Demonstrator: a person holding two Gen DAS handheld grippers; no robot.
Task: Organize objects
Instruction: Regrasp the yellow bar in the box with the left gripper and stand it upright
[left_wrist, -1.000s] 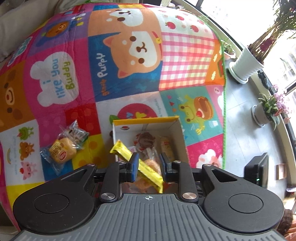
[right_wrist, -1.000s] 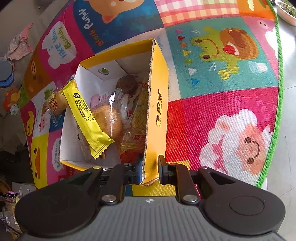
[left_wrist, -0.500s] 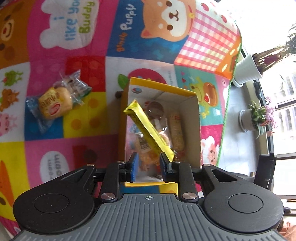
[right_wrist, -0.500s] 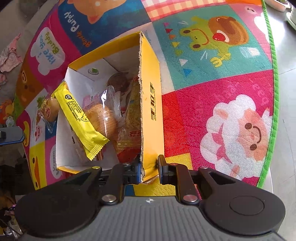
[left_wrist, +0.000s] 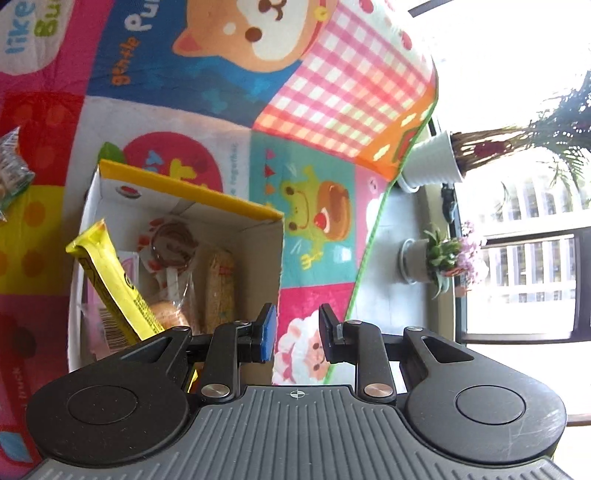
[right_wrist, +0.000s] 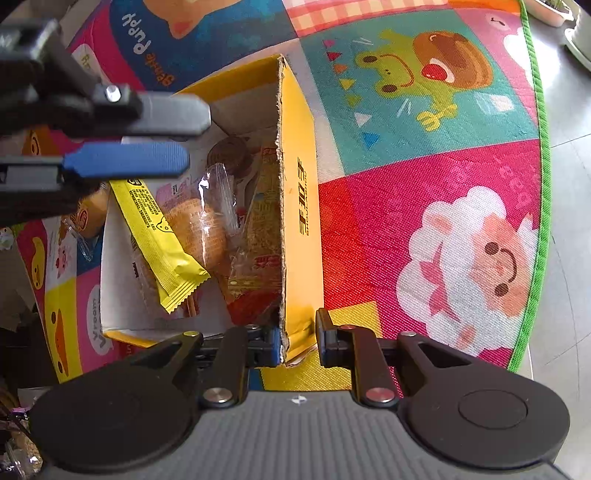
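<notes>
Both claws sit at the yellow box (right_wrist: 301, 206) on my play mat (right_wrist: 424, 229). Right gripper (right_wrist: 297, 341) pinches the box's side wall; left gripper (left_wrist: 297, 332) shows a narrow gap, empty. Yellow snack bar (right_wrist: 159, 236) leans inside the box on other wrapped snacks (right_wrist: 207, 221).

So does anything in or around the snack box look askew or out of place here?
Yes. The yellow snack bar is not lying flat: it leans tilted against the left wall of the box, one end poking above the rim. One wrapped bun lies outside on the mat.
</notes>
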